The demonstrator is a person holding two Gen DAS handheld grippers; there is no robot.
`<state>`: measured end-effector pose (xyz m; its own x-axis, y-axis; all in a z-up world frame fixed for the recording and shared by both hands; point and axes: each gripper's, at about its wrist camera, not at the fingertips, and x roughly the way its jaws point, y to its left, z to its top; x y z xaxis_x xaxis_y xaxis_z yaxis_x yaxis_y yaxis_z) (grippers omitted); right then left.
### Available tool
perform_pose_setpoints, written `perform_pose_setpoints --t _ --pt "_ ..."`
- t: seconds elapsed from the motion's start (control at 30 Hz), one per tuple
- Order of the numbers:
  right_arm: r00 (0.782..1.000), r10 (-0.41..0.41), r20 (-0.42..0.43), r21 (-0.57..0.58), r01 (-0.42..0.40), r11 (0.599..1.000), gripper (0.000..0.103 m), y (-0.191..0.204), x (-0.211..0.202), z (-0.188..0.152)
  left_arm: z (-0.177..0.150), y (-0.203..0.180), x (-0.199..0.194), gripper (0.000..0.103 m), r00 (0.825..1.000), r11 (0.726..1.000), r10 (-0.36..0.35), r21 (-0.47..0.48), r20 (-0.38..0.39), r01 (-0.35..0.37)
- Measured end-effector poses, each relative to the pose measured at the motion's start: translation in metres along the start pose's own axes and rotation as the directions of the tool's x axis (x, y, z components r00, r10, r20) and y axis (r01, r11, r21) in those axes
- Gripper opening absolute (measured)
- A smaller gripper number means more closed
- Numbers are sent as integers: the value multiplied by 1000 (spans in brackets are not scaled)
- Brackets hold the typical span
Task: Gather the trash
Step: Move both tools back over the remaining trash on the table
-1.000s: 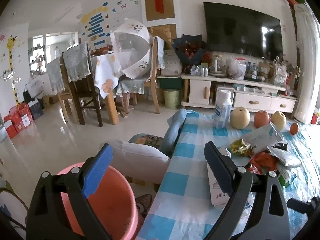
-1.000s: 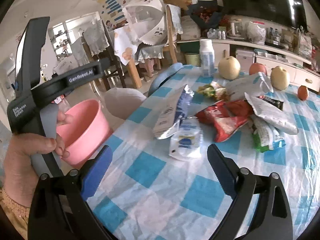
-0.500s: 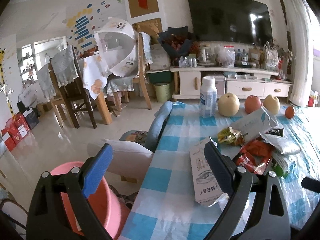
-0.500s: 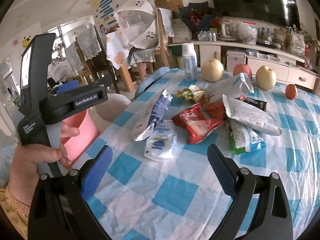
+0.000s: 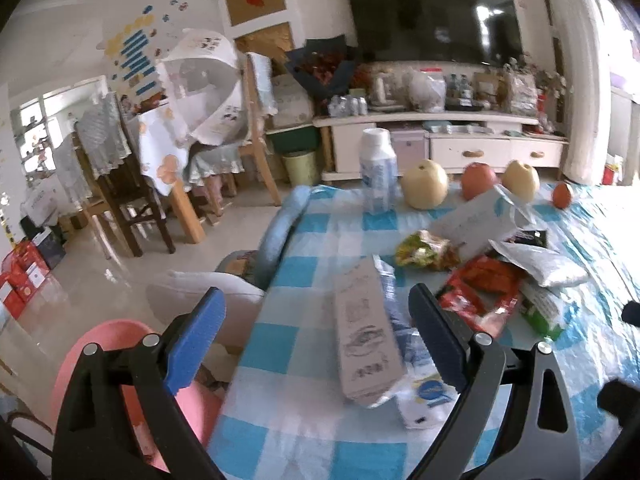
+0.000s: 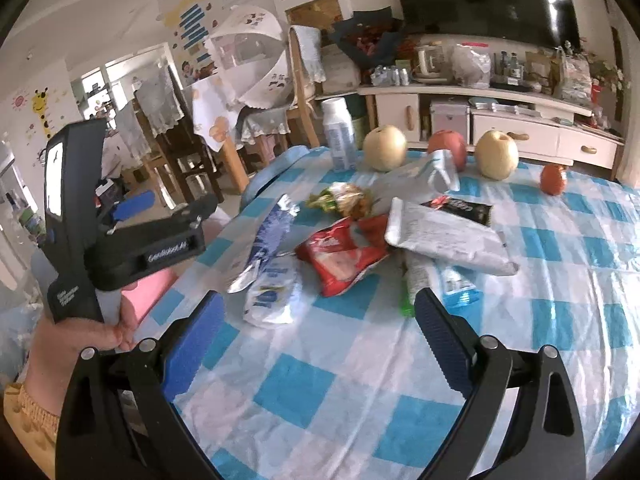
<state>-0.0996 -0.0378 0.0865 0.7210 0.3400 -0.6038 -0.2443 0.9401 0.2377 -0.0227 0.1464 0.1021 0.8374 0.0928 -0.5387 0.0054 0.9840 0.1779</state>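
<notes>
We find both tools gaping and empty: left gripper (image 5: 316, 328), right gripper (image 6: 320, 332). Wrappers (image 6: 344, 256) lie heaped on the table (image 6: 360, 380) at twelve o'clock; pink bucket (image 5: 100, 344) at eight. We judge collection barely begun.

Trash pile sits mid-table on the blue-check cloth: grey carton-like pack (image 5: 368, 332) lying flat, long axis running away from the camera; white-blue pouch (image 6: 272, 292) just beside it; crumpled red bag (image 6: 340, 254) in the centre; silver foil bag (image 6: 444, 240) overlapping it; green-yellow wrapper (image 6: 344, 200) behind. Pink bin (image 5: 100, 364) on the floor off the table's left edge.
</notes>
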Motion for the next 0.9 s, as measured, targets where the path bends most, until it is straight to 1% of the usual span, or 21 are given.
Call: perform_pose_setpoints --t 0.07,0.13,0.23,0.33,0.5,0.57,0.67,0.7,0.8,0.9 --pt "1000 -11 1 18 11 1000 95 -12 -2 2 -1 -12 1 93 1000 1000 -16 21 -15 16" --pt "1000 -26 0 33 26 999 95 -23 -3 5 -3 -22 1 93 999 1000 -13 28 -32 14" --pt "998 -68 -8 49 68 996 95 -44 -4 9 -9 -36 2 93 997 999 -51 14 -66 52" --pt "996 -91 -23 76 93 993 95 -65 -2 11 -17 -47 -1 92 992 996 -88 7 -89 89" --pt "987 -148 -62 102 154 983 95 -99 6 15 -28 -56 -3 90 987 993 -115 3 -109 116" --pt "983 -159 -89 84 167 982 95 -108 13 14 -27 -55 -1 90 987 994 -114 -10 -111 113" --pt "976 -176 -130 42 183 982 95 -113 28 12 -24 -44 8 90 982 990 -134 -62 -131 126" --pt "975 -175 -137 33 181 983 95 -112 32 12 -23 -39 14 90 980 988 -137 -86 -147 125" --pt "974 -170 -152 -16 170 985 95 -106 44 13 -21 -29 27 90 976 986 -135 -117 -173 115" --pt "968 -189 -164 -74 179 981 95 -99 58 13 -17 -19 36 90 973 981 -144 -155 -178 117"
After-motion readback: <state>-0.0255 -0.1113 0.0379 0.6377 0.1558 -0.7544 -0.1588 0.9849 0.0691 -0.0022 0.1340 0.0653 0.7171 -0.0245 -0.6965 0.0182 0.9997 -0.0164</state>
